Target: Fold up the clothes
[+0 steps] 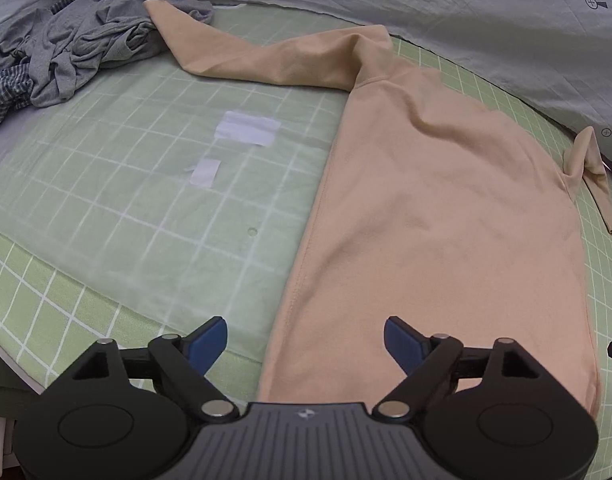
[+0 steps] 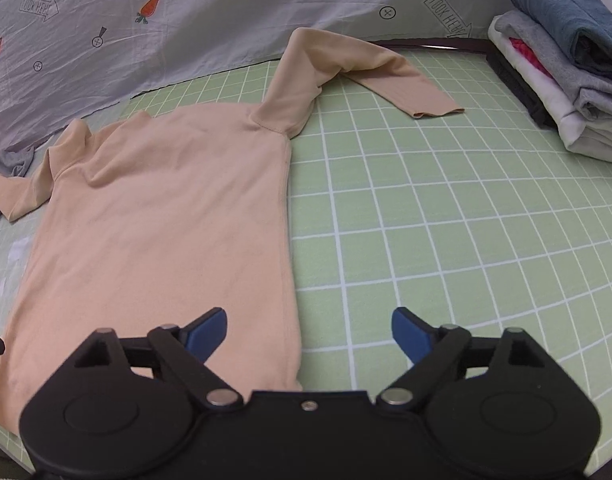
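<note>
A peach long-sleeved shirt (image 1: 445, 220) lies flat on the green checked sheet (image 1: 126, 208), hem toward me, both sleeves spread outward. In the right wrist view the shirt (image 2: 166, 220) fills the left half, its right sleeve (image 2: 389, 76) bent and lying on the sheet. My left gripper (image 1: 306, 340) is open and empty above the shirt's lower left hem corner. My right gripper (image 2: 309, 336) is open and empty above the lower right hem corner.
A crumpled pile of grey and checked clothes (image 1: 74, 52) lies at the far left. A stack of folded clothes (image 2: 565, 64) sits at the far right. A grey carrot-print cloth (image 2: 186, 20) lines the back. White tape patches (image 1: 246, 128) mark the sheet.
</note>
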Demonstrator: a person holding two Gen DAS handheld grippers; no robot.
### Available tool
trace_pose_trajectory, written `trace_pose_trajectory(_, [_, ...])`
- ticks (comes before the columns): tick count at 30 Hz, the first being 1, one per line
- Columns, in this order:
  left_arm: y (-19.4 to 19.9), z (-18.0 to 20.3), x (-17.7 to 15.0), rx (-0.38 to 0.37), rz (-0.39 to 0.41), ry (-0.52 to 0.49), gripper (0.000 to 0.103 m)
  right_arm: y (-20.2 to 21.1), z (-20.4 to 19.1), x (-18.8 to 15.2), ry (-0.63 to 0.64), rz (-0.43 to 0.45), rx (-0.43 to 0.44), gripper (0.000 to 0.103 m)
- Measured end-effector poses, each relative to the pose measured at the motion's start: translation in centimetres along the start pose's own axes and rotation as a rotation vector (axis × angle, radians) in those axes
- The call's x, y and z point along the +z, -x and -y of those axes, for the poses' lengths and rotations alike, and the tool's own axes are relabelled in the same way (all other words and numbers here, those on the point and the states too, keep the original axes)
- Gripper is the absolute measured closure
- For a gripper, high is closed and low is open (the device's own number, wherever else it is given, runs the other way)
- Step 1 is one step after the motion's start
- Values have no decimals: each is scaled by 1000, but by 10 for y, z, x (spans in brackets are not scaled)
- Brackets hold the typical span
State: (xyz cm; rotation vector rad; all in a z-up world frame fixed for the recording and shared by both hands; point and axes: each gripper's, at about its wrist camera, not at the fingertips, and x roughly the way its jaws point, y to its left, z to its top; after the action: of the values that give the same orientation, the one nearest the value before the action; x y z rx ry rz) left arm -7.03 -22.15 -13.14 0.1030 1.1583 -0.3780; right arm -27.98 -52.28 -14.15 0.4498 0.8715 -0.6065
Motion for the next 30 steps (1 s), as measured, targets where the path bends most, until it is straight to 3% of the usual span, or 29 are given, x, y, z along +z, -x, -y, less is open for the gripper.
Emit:
trace_pose_trajectory(3, [-16,14,13,13,-28,-29,13,-12,7,18,7,23,-6,0])
trace_pose_trajectory(9, [-46,40,37,17,-53,-67,13,-37,21,56,20,69,-20,0])
trace_pose_trajectory(16, [-76,65,67,68,-66,-56,12,-91,62,119,62,89,-123,2])
trace_pose_trajectory(18, [-81,69,69,86,-70,-55,10,-107,72,137,105,104,-149,10])
trace_pose_trajectory(20, [-86,74,70,105,-76,-66,5,-121,79,151,136,114,-152,33])
trace_pose_trajectory(23, [-88,81,71,124,-83,-97,2,-141,88,169,173,123,-134,54])
trace_pose_trajectory(27, [-91,82,74,123,-101,-98,0,-156,93,179,159,128,-162,70])
trace_pose_trajectory(29, [-92,83,76,122,-110,-99,0,-160,99,180,130,107,-150,90])
trace_pose_trajectory(30, [-92,83,77,121,-114,-99,0,-159,101,178,115,110,-145,94])
